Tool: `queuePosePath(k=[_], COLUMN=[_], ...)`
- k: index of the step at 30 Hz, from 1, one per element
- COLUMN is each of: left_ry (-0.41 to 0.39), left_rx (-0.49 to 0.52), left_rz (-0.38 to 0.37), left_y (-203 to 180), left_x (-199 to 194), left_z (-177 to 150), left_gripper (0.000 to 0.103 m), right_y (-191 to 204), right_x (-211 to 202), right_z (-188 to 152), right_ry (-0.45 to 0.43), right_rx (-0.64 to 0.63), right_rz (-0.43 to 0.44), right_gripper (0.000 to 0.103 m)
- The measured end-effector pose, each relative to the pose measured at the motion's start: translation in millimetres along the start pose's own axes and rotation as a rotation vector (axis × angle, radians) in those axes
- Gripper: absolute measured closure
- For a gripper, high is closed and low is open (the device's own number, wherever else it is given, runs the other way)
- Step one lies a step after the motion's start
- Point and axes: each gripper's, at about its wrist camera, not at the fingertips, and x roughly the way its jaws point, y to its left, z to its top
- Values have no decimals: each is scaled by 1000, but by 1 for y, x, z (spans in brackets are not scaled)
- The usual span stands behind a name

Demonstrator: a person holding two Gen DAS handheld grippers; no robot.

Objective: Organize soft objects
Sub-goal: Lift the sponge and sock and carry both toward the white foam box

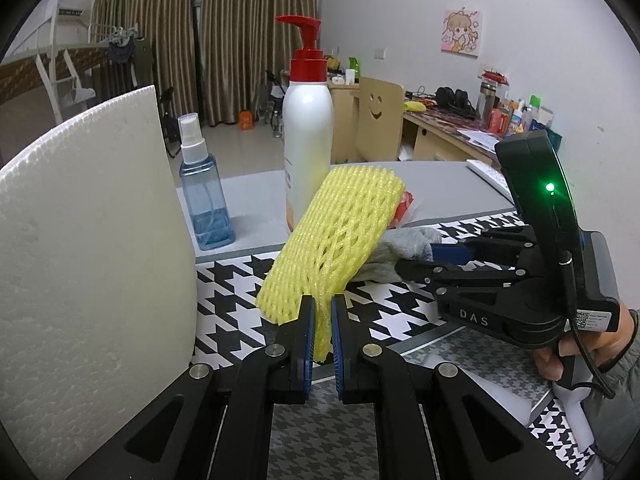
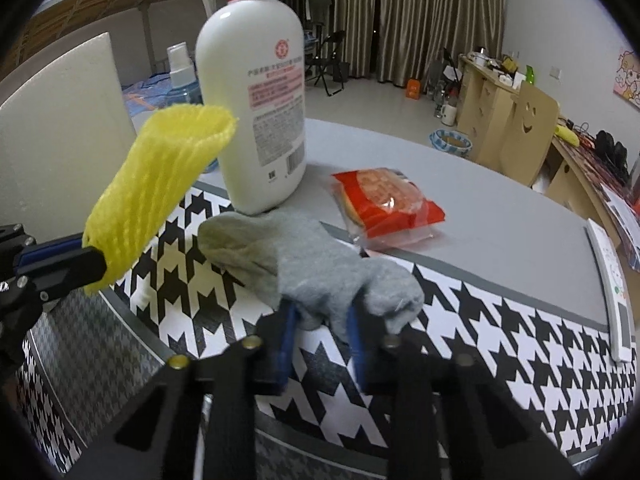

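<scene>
Now: left gripper (image 1: 319, 316) clamps one foam net (image 1: 340, 236); right gripper (image 2: 322, 334) clamps one sock (image 2: 304, 260).

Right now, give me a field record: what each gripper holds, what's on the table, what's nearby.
left gripper: shut on yellow foam net, lifted off the mat
right gripper: fingers around grey sock, which lies on the houndstooth mat
behind sock: white pump bottle, upright
right of bottle: red snack packet, flat on grey table
far left: blue spray bottle, white foam board
</scene>
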Motion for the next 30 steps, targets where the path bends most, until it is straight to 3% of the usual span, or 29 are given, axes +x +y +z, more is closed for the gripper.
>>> queuePosePath(k=[4,23,30], left_ry=[-9,-102,-123], left_rx=[-6,29,28], left_rz=[-2,-2,-1], left_y=[2,-5,-3], left_x=[-3,-38,-52], left_z=[0,2,-1], left_gripper=[94,94,94], right_y=[1,-10,-4], right_x=[-10,-94,-107], right_z=[-2,-5,-11], right_ry=[-12,-177,-183], right_rx=[2,162,184], right_rz=[6,44,29], right_gripper=[88,89,89])
